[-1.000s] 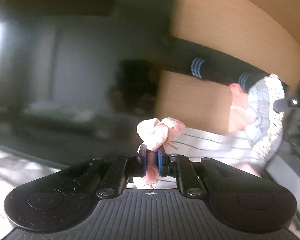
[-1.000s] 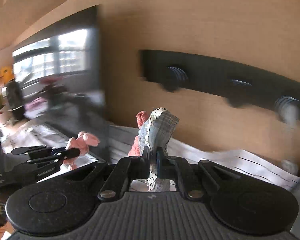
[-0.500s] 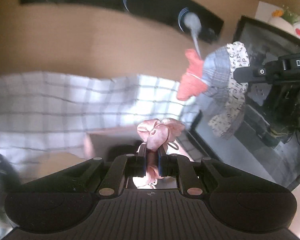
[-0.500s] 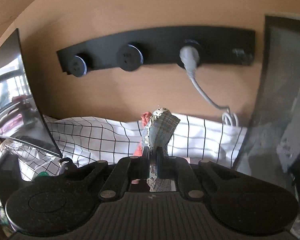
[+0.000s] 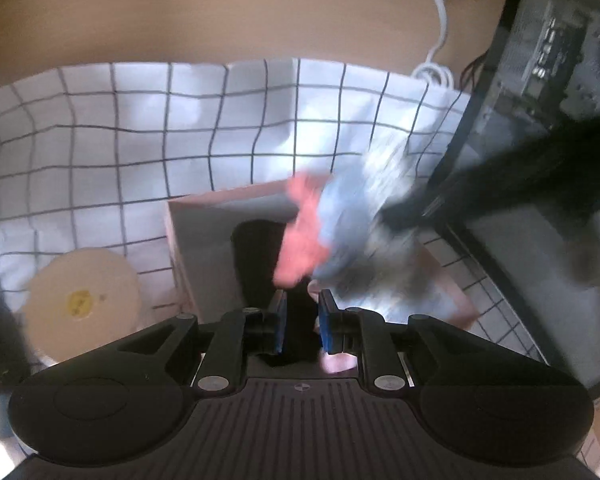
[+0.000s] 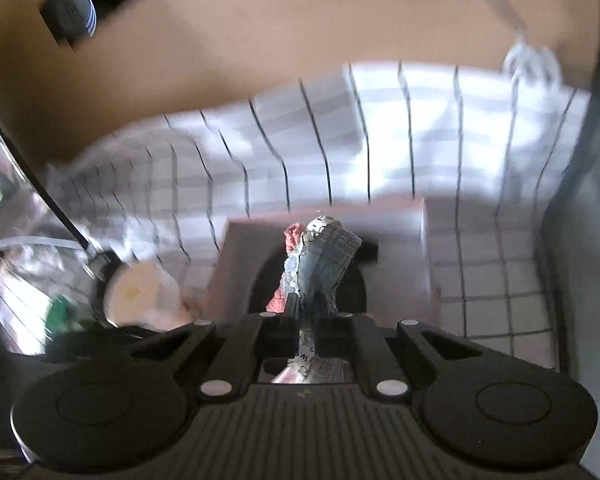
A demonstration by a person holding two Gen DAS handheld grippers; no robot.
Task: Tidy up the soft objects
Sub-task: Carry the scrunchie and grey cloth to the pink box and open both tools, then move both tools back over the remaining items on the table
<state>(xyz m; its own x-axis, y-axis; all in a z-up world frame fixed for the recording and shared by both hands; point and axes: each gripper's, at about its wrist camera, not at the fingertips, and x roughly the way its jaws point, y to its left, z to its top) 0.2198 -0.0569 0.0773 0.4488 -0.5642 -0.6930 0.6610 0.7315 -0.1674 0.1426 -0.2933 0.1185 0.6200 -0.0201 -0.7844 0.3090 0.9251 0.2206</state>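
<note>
My left gripper (image 5: 303, 320) hangs over an open pink-rimmed box (image 5: 228, 196), and its jaws are opening. The pink scrunchie (image 5: 337, 362) has slid down beside the right blue pad (image 5: 327, 322), and the pads no longer press on it. Something dark (image 5: 256, 256) lies inside the box. My right gripper (image 6: 308, 308) is shut on a blue-grey patchwork cloth piece with a coral part (image 6: 324, 256), held just above the same box (image 6: 400, 240). In the left wrist view that cloth piece (image 5: 340, 232) is a blur over the box's right side.
A white checked cloth (image 5: 220, 120) covers the table up to a wooden wall. A cream round disc (image 5: 82, 296) sits left of the box. A dark monitor's back (image 5: 540, 80) stands on the right, with a white cable (image 5: 436, 40) beside it. A black socket strip (image 6: 72, 12) is on the wall.
Both grippers have come down from wall height to just above the box. The left jaws have parted and the scrunchie has slipped out of their grip. The right gripper still holds its cloth piece.
</note>
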